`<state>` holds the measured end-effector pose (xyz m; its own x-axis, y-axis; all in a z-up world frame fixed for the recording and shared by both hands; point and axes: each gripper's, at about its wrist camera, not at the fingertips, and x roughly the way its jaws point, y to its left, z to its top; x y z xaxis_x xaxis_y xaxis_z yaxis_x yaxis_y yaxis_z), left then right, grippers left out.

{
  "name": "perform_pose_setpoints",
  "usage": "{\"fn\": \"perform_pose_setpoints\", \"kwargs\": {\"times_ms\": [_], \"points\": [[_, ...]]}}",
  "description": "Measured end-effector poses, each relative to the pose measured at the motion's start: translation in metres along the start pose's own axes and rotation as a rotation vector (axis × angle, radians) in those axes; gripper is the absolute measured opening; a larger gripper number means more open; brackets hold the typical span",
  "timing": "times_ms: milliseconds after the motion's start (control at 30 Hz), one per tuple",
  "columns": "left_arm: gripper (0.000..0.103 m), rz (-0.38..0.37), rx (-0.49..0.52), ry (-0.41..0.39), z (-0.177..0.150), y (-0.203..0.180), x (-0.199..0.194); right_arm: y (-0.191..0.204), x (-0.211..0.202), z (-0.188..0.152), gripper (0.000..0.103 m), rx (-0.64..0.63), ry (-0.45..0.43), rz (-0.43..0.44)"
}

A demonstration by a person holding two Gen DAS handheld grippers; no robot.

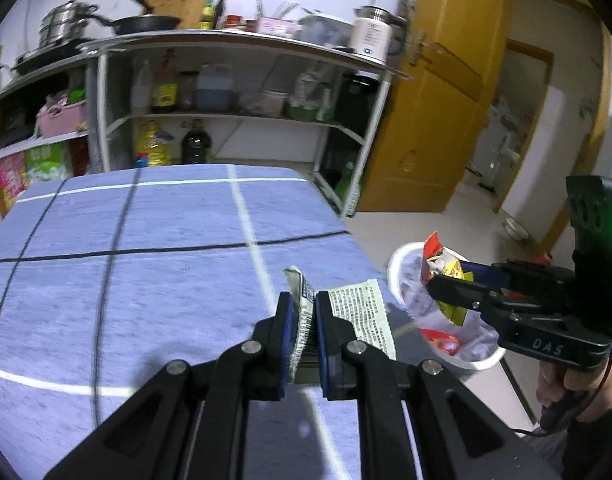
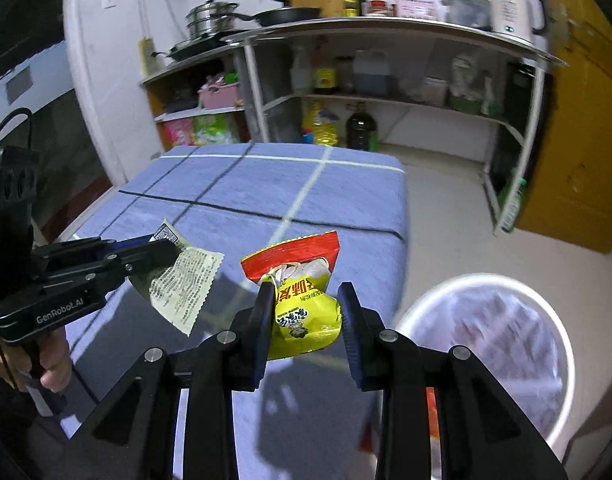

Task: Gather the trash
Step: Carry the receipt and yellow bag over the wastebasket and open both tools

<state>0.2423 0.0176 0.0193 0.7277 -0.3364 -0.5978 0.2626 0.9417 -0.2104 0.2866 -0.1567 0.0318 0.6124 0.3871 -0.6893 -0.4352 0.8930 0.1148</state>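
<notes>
My left gripper [image 1: 304, 310] is shut on a pale green printed wrapper [image 1: 361, 316], held over the right edge of the blue checked table [image 1: 146, 240]; the wrapper also shows in the right wrist view [image 2: 186, 284]. My right gripper [image 2: 306, 304] has its jaws apart with a yellow and red snack bag [image 2: 306, 300] between them; I cannot tell whether the bag touches both pads. In the left wrist view that bag [image 1: 441, 264] hangs above the white trash bin [image 1: 397, 268] with a clear liner and some trash inside.
The bin [image 2: 561, 320] stands on the floor right of the table. A metal shelf unit [image 1: 226, 40] with pots, bottles and a kettle runs along the back wall. A yellow door [image 1: 445, 120] stands open at the right.
</notes>
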Motion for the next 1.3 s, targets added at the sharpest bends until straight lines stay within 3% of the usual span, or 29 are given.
{"fn": "perform_pose_setpoints", "kwargs": {"times_ms": [367, 700, 1133, 1300], "points": [[0.012, -0.105, 0.085, 0.066, -0.006, -0.085, 0.033, -0.075, -0.049, -0.053, 0.033, 0.125, 0.002, -0.080], [0.015, -0.156, 0.114, 0.143, 0.004, -0.138, 0.090, -0.143, -0.040, -0.082, 0.035, 0.250, 0.058, -0.144], [0.020, -0.146, 0.115, 0.250, -0.001, -0.159, 0.143, -0.180, -0.018, -0.092, 0.039, 0.306, 0.110, -0.202], [0.036, -0.154, 0.106, 0.250, -0.003, -0.158, 0.143, -0.183, -0.021, -0.094, 0.040, 0.319, 0.108, -0.214]]}}
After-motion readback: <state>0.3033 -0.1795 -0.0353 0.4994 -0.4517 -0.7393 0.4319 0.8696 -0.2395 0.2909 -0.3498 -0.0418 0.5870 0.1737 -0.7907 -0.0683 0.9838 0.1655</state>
